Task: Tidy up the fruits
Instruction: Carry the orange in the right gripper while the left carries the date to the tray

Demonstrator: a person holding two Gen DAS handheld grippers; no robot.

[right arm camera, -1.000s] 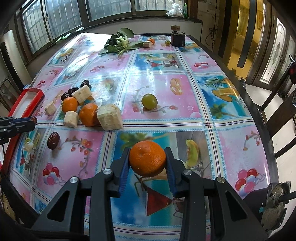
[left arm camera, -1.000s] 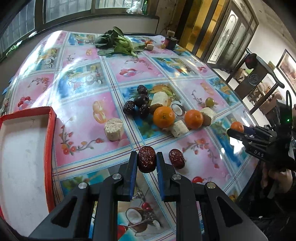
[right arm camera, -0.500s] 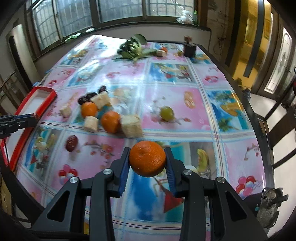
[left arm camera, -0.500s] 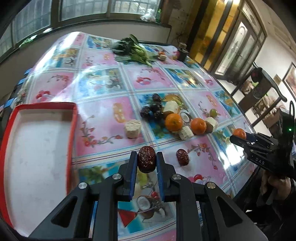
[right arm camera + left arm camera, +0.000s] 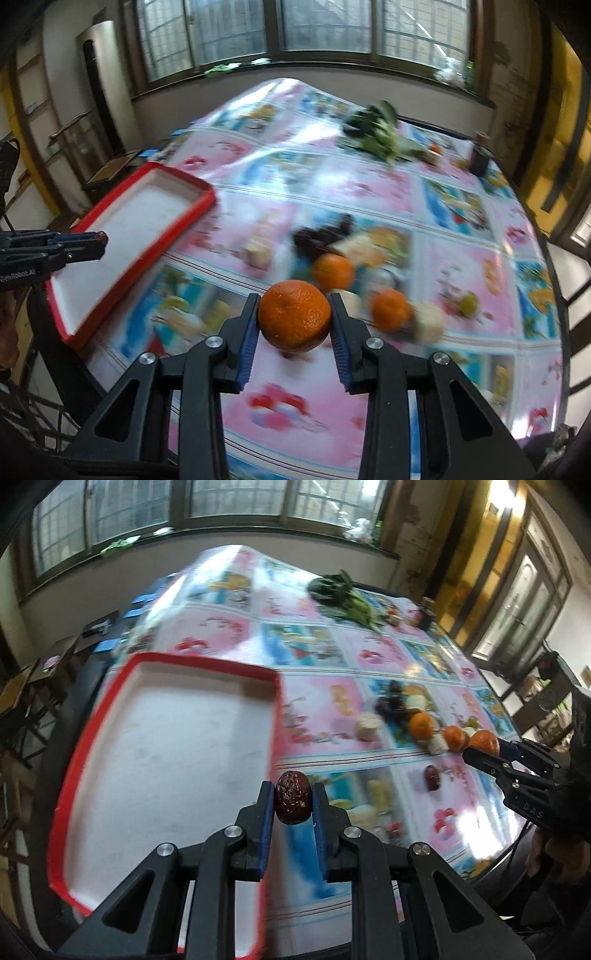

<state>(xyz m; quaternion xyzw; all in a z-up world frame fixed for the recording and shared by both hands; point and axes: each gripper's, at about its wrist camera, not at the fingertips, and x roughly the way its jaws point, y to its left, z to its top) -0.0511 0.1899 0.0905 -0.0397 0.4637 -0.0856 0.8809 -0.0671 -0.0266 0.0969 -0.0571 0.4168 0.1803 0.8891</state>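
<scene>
— Left gripper first: what has it got?
— Its blue pads are closed on a wrinkled dark red jujube, held up off the tabletop, right above the near right rim of the red tray. The tray has a white floor and sits at the left near edge of the tabletop.
— And the right gripper?
— Clamped onto a mandarin orange, also lifted clear of the surface. In the left wrist view that same gripper comes in from the right edge with the orange at its tip.
— What lies beyond?
— A loose cluster mid-table: two more mandarins, pale cut chunks, some dark fruits at the far side, and a green grape to the right. It is all motion-blurred. A second jujube lies alone, nearer than the cluster.
— Further out?
— Leafy greens at the far end of the flowered plastic tablecloth, with a small dark jar to their right. Windows run along the far wall.
</scene>
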